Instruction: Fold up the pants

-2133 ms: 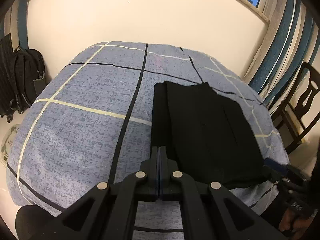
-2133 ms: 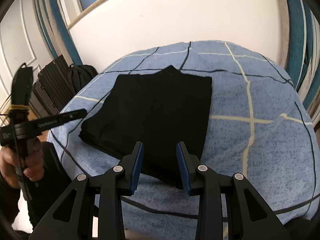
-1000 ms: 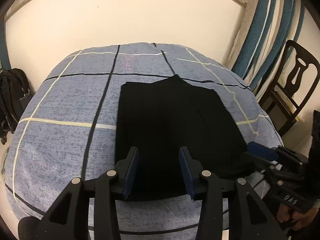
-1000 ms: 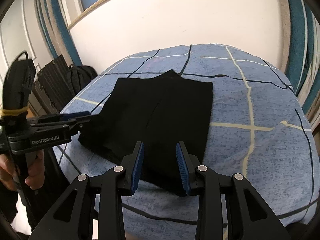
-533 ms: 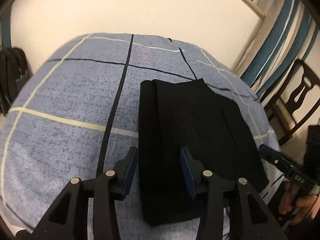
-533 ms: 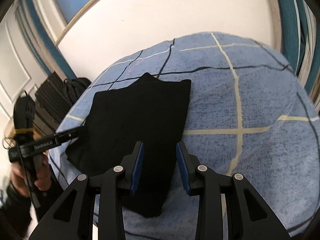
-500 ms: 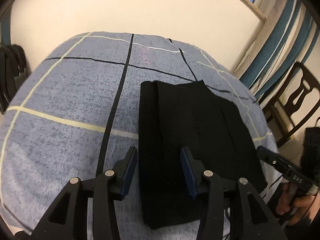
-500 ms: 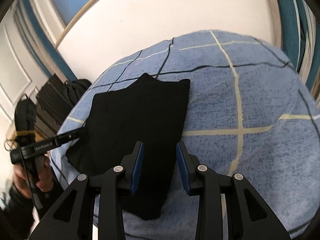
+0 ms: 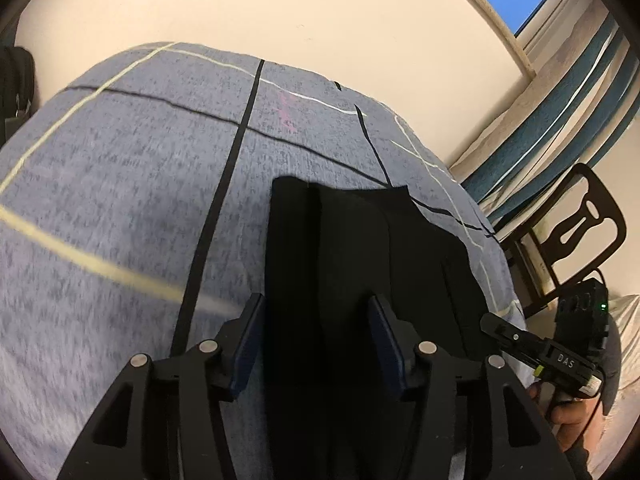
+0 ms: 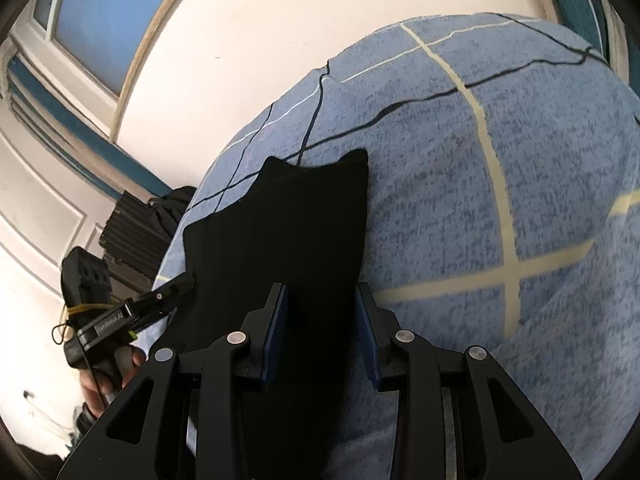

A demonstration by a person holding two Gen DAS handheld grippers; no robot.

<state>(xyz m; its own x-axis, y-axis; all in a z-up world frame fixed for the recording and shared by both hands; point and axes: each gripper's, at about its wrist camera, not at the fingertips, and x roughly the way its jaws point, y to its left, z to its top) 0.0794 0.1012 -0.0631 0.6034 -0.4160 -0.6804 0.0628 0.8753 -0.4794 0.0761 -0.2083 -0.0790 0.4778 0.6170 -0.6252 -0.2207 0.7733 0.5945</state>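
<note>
The folded pants (image 9: 360, 280) lay on the bed (image 9: 120, 200), toward its near edge. The wall (image 9: 320, 20) stood beyond the far edge of the bed. A chair (image 9: 580, 232) stood to the right of the bed, bags (image 10: 132, 220) to its left. The left gripper (image 9: 316, 340) sat over the near left part of the pants, the right gripper (image 10: 320, 328) over their near right part.

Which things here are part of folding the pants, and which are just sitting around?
Part of the job:
black pants
left gripper, jaws open
right gripper, jaws open
blue checked bedcover they lie on

Just lying about:
dark chair
striped curtain
black bags
</note>
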